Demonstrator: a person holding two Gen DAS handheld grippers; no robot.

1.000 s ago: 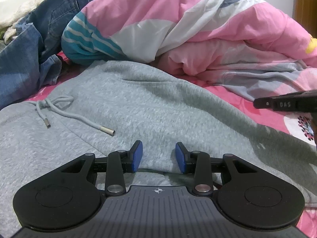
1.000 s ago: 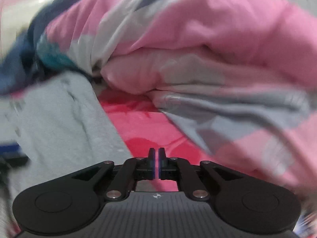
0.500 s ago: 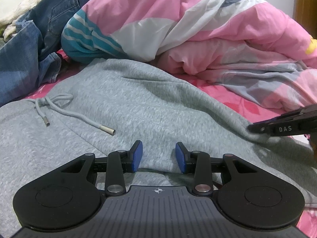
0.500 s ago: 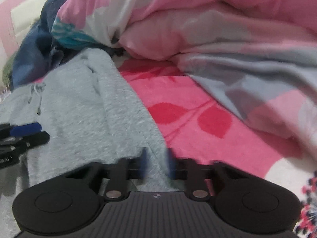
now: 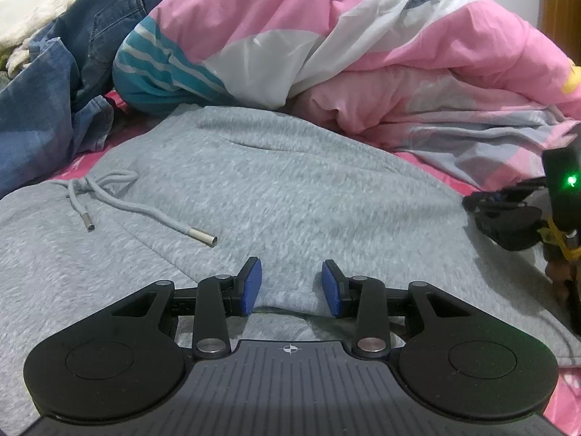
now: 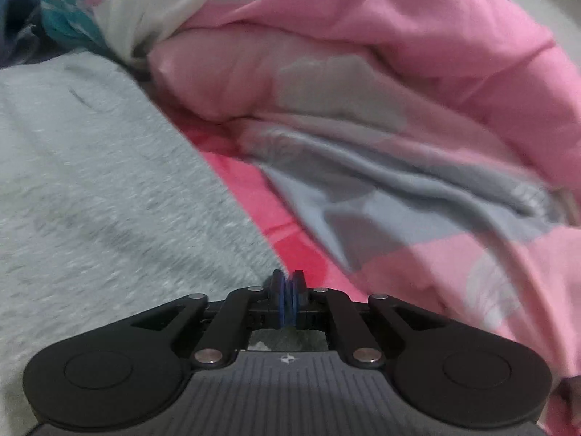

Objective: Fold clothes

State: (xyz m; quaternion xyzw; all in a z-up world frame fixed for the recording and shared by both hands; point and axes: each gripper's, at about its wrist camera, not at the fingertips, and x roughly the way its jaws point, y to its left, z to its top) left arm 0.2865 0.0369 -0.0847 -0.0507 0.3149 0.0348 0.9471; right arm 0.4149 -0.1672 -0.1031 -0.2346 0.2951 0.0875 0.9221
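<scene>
Grey sweatpants (image 5: 290, 189) with a metal-tipped drawstring (image 5: 145, 210) lie spread on the bed. My left gripper (image 5: 291, 287) hovers open over their near fold, and grey cloth lies between its blue pads without being pressed. In the left wrist view my right gripper (image 5: 504, 214) rests at the sweatpants' right edge. Seen from the right wrist, its pads (image 6: 288, 290) stand almost together, with the jaws opening slightly. The sweatpants' edge (image 6: 90, 200) runs into the slit, and grey cloth shows beneath the fingers.
A bulky pink, white and grey quilt (image 5: 399, 54) is heaped just behind the sweatpants and also fills the right wrist view (image 6: 363, 72). Blue jeans (image 5: 54, 91) are piled at the back left. Red-pink bedsheet (image 6: 254, 189) shows between sweatpants and quilt.
My right gripper swung left and down to the sweatpants' right edge; its jaws spread midway and have come nearly together. The left gripper has stayed still.
</scene>
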